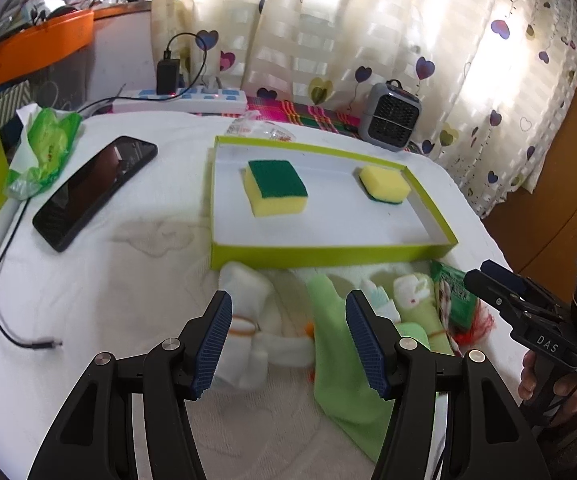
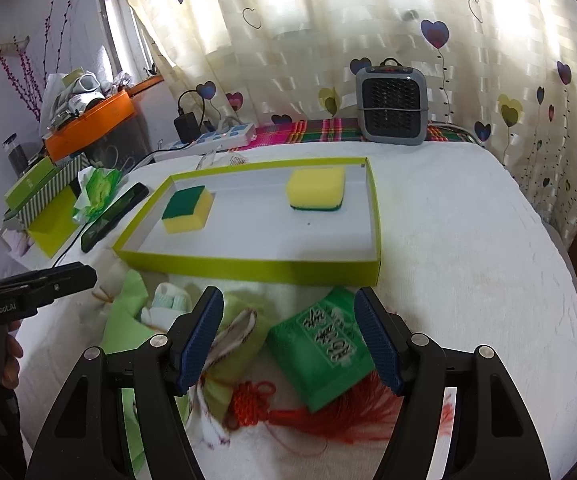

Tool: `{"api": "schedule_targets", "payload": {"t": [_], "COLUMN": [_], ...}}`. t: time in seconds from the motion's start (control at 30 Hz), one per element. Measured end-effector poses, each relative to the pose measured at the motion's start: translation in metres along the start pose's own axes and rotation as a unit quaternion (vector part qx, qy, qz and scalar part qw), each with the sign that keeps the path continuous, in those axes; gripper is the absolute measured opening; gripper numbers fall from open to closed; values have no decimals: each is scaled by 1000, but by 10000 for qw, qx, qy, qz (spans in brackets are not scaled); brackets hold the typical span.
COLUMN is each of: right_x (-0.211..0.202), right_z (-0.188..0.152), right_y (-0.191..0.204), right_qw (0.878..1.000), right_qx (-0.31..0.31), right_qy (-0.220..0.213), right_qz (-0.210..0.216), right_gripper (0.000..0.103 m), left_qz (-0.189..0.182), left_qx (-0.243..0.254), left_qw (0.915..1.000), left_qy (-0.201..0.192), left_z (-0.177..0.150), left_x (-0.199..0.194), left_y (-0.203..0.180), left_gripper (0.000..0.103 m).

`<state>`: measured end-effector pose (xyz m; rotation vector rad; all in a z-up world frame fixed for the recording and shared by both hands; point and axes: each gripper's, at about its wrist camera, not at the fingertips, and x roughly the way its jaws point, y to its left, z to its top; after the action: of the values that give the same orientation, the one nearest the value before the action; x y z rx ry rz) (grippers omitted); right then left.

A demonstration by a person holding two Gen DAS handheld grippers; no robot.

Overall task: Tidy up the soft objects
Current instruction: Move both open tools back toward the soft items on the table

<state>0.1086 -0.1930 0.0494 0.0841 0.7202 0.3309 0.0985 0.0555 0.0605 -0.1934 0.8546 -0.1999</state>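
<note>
A lime-edged shallow tray (image 1: pixel 328 254) (image 2: pixel 248 268) lies on the white cloth and holds two yellow-and-green sponges (image 1: pixel 275 187) (image 1: pixel 385 184) (image 2: pixel 187 209) (image 2: pixel 316 190). In front of it lies a heap of soft things: a white rolled cloth (image 1: pixel 248 292), a light green cloth (image 1: pixel 340 360) (image 2: pixel 124 320), a green pouch with white script (image 2: pixel 324 346) and a red tassel knot (image 2: pixel 312 412). My left gripper (image 1: pixel 288 344) stands open above the white and green cloths. My right gripper (image 2: pixel 290 336) stands open over the green pouch, holding nothing.
A black phone (image 1: pixel 96 190) with a cable, a green wrapper pack (image 1: pixel 44 148), a power strip (image 1: pixel 180 98) and a small grey heater (image 1: pixel 390 118) (image 2: pixel 392 106) stand around the tray. An orange shelf (image 2: pixel 88 122) and boxes are at the left. A hand (image 1: pixel 556 384) holds the right gripper's handle.
</note>
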Motion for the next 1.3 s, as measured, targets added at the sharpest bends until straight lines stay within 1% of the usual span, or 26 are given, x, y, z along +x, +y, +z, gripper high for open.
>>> {"api": "schedule_targets", "payload": {"t": [0.13, 0.3, 0.73, 0.97, 1.1, 1.3], "right_x": [-7, -13, -23, -28, -29, -29], "right_z": [-8, -16, -36, -40, -43, -44], "right_y": [1, 3, 10, 11, 9, 7], "right_qw": [10000, 9999, 9999, 9999, 9999, 9999], "right_qx": [36, 67, 59, 33, 65, 66], "right_qy": [-45, -84, -50, -73, -48, -17], "right_qz": [15, 47, 130, 86, 94, 86], "right_gripper": [69, 69, 69, 69, 69, 69], "left_qz": [-139, -199, -563, -495, -275, -238], "left_qx": [33, 107, 181, 249, 342, 259], "left_qw": [9999, 9996, 9976, 9974, 9978, 9976], "left_qy": [83, 138, 349, 455, 492, 590], "left_z": [-12, -23, -41, -47, -51, -54], "left_x": [-2, -4, 1, 7, 11, 18], "left_y": [-6, -14, -35, -43, -47, -44], "left_gripper": [59, 59, 59, 59, 59, 59]}}
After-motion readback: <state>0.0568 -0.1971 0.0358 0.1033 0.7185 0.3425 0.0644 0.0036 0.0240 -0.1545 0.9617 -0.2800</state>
